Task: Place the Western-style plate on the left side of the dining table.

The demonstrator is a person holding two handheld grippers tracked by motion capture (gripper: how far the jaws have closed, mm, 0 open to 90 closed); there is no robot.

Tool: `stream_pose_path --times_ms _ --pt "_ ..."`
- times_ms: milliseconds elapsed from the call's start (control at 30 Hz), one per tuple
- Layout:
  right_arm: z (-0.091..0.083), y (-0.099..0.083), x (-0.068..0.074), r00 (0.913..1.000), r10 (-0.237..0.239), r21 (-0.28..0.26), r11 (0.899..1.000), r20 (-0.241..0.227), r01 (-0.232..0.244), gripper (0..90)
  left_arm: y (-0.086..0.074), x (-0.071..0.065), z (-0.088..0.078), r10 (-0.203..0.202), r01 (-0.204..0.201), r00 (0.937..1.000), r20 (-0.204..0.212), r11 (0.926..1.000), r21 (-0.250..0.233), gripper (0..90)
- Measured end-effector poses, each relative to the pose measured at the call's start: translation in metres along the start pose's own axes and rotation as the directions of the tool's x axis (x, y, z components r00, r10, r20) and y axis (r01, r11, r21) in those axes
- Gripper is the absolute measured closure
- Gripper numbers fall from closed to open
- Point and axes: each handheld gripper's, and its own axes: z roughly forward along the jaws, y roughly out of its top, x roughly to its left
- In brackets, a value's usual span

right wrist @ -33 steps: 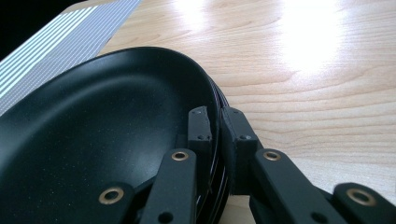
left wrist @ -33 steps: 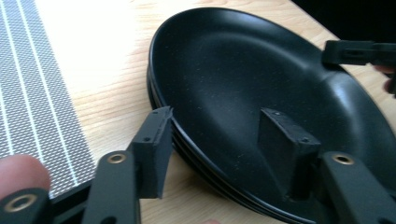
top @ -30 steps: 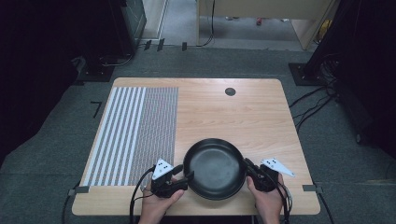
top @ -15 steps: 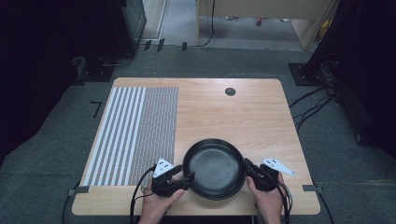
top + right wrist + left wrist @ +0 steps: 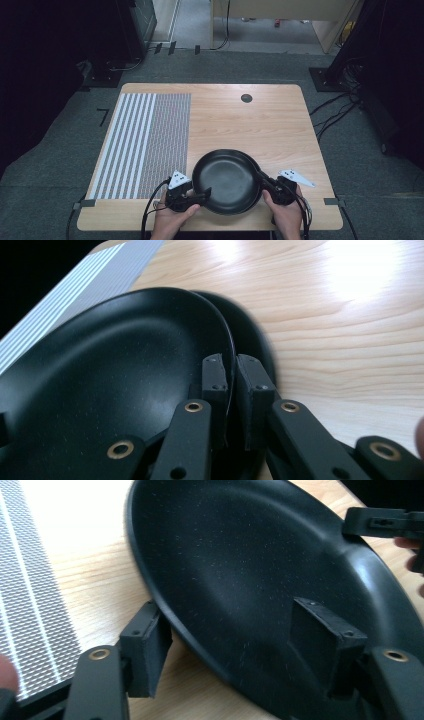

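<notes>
Pan (image 5: 226,182) rim clamped in right tongs (image 5: 231,390); left tongs (image 5: 235,645) apart astride opposite rim, just widening.

left gripper (image 5: 197,194) jaws just opening, pads off the pan (image 5: 227,182) rim, rim between them

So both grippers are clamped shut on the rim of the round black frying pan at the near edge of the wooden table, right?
Not both. The right gripper is shut on the round black frying pan's rim, but the left gripper has just been opening: the left gripper view shows its jaws straddling the rim with gaps, pads not pressing.
</notes>
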Motion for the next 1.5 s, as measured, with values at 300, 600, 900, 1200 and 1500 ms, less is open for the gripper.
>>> stream_pose_path --times_ms 300,600,900,1200,1500 --pt "0.003 -0.002 0.003 1.0000 -0.006 -0.009 1.000 0.008 0.006 82.8 0.000 0.000 -0.003 -0.008 0.008 0.9998 -0.020 1.0000 -0.002 37.6" --pt "0.004 -0.002 0.001 0.9990 0.031 0.007 1.000 -0.032 -0.031 83.2 0.004 0.008 -0.011 -0.045 0.045 0.9990 -0.001 0.9990 -0.005 46.1" --pt "0.009 -0.004 0.005 0.9949 0.055 0.030 0.998 -0.085 -0.053 83.2 0.007 0.021 -0.024 -0.104 0.103 0.9944 -0.020 0.9940 -0.036 60.7" --pt "0.021 -0.004 0.005 0.9883 0.119 0.064 0.992 -0.096 -0.113 77.3 0.008 0.027 -0.025 -0.105 0.104 0.9945 -0.004 0.9936 -0.042 64.1" --pt "0.022 0.004 0.002 0.9814 0.148 0.080 0.987 -0.122 -0.139 77.8 0.007 0.037 -0.020 -0.138 0.141 0.9882 0.067 0.9891 -0.042 66.2"
